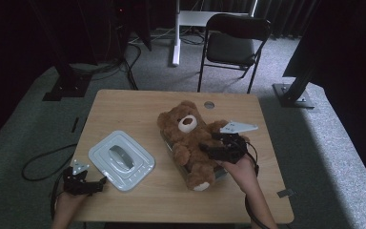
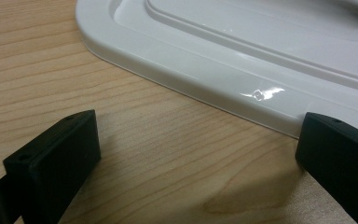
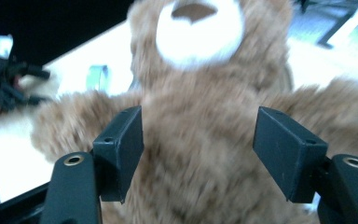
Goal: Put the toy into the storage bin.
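A brown teddy bear (image 1: pixel 188 138) lies on its back in a clear box (image 1: pixel 220 173) right of the table's middle. My right gripper (image 1: pixel 208 149) hovers over the bear's belly, and in the right gripper view the bear (image 3: pixel 200 84) sits just behind my right gripper (image 3: pixel 198 149), whose jaws stand apart without pressing the fur. A white lid (image 1: pixel 121 160) with a grey handle lies flat at the left. My left gripper (image 1: pixel 102 181) rests open beside its near corner. In the left gripper view my left gripper (image 2: pixel 198 154) spans bare wood in front of the lid's rim (image 2: pixel 242 60).
The wooden table (image 1: pixel 138 105) has a small round hole (image 1: pixel 209 104) near its far edge. A black folding chair (image 1: pixel 236 45) stands behind the table on grey carpet. Cables (image 1: pixel 43 162) lie on the floor at the left, and black stand bases (image 1: pixel 293 95) flank the table.
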A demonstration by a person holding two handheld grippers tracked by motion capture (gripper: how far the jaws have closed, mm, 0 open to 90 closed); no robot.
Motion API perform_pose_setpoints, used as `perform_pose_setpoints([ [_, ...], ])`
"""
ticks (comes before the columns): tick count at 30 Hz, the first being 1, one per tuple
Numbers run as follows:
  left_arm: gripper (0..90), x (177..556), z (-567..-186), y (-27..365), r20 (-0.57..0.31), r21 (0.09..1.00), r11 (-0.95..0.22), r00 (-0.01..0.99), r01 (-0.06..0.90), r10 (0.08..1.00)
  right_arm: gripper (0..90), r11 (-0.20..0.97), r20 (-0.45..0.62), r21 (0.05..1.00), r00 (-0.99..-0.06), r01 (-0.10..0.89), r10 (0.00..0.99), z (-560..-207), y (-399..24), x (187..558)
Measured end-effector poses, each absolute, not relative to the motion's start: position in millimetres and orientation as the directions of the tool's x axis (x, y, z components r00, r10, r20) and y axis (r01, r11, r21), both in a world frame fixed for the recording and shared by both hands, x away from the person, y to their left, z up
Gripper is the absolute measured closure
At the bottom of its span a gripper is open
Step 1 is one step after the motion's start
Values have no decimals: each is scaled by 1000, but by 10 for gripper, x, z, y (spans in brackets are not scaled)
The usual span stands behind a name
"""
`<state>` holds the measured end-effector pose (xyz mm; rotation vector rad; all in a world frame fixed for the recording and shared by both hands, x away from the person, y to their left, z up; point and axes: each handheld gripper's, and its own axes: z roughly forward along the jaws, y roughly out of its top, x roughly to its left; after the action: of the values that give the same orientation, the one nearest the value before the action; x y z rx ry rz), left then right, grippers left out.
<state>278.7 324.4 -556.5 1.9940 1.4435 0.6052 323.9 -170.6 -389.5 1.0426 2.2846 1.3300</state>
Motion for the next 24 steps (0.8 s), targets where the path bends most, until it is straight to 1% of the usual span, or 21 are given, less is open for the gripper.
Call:
perform_pose_setpoints([
  [5,5,2789,-5564,3244,20,696,-233,306,680,952,322,275,102,863,-680,423,727,-3759,-1709,3271],
  [6,5,2789,-5564,3244,20,696,-232,306,680,952,304,260,91,878,-674,402,734,-3599,-1668,3336],
  [11,5,2789,-5564,3244,20,696,-233,306,680,952,290,227,104,894,-671,387,734,-3435,-1569,3458],
  [13,5,2789,-5564,3244,20,696,-233,306,679,952,291,210,127,896,-677,392,725,-3403,-1521,3519],
  [22,5,2789,-5566,3243,20,697,-232,305,678,952,291,229,133,880,-680,415,721,-3370,-1243,3807],
  [24,5,2789,-5566,3244,20,697,-232,305,678,952,291,240,126,871,-669,427,733,-3390,-1180,3898],
])
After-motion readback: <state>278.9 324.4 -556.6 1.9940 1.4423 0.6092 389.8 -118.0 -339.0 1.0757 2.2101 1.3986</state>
